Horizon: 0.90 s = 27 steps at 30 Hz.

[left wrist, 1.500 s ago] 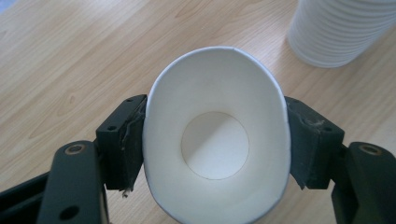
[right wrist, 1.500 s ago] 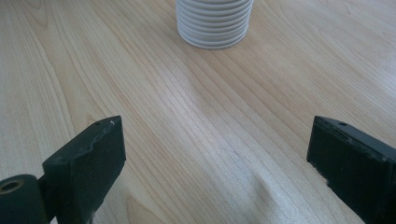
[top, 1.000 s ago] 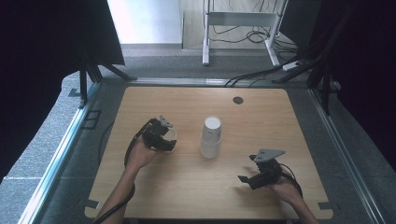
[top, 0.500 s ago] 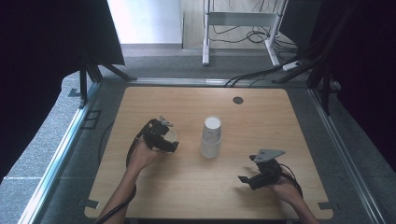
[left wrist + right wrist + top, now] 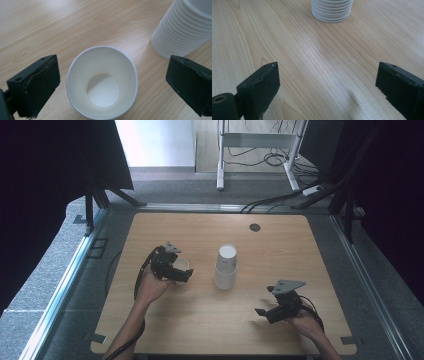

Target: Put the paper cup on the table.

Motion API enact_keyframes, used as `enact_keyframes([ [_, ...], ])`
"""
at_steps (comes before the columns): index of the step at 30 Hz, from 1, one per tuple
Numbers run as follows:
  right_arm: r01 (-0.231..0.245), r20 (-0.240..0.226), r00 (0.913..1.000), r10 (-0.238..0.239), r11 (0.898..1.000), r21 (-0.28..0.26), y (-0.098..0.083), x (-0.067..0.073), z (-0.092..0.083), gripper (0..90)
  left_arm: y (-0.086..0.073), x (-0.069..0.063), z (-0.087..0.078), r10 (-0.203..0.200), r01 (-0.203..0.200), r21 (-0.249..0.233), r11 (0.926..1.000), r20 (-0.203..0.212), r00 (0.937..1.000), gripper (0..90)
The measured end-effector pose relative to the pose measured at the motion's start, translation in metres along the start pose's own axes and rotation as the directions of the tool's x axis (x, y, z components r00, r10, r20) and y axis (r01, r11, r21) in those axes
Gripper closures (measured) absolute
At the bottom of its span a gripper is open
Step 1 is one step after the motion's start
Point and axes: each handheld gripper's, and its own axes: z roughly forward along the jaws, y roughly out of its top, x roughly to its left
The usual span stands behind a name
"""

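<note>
Standing mid-table (image 5: 300,245) is the upside-down stack of white cups (image 5: 226,267). Left of it, a single white cup (image 5: 102,82) sits upright between the left gripper (image 5: 180,270)'s jaws, which have just been opening and stand clear of it. The right gripper (image 5: 262,312) rests wide open, holding nothing.

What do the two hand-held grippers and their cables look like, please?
Both are black. The left gripper and the right gripper each carry a grey three-cornered plate on top and trail a black cable. Their blocky jaws end in flat black pads with worn, scuffed edges. No sleeves show on the forearms.
</note>
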Motion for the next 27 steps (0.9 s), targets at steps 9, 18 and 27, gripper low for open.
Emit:
enact_keyframes([
  [9,-0.006,0.005,1.0,0.006,1.0,-0.019,0.002,0.0,-0.003,3.7,-0.001,-0.01,-0.019,0.037,-0.038,-0.074,0.9965,-0.01,0.9993,0.0],
  [18,-0.005,0.008,1.0,0.005,1.0,-0.027,0.002,0.001,-0.006,3.5,-0.008,-0.018,-0.039,0.036,-0.039,-0.152,0.9876,-0.021,0.9991,0.0],
  [27,-0.006,0.015,0.9999,0.006,1.0,-0.022,0.001,0.0,-0.006,3.7,-0.019,-0.032,-0.056,0.083,-0.087,-0.169,0.9817,-0.028,0.9961,0.0],
])
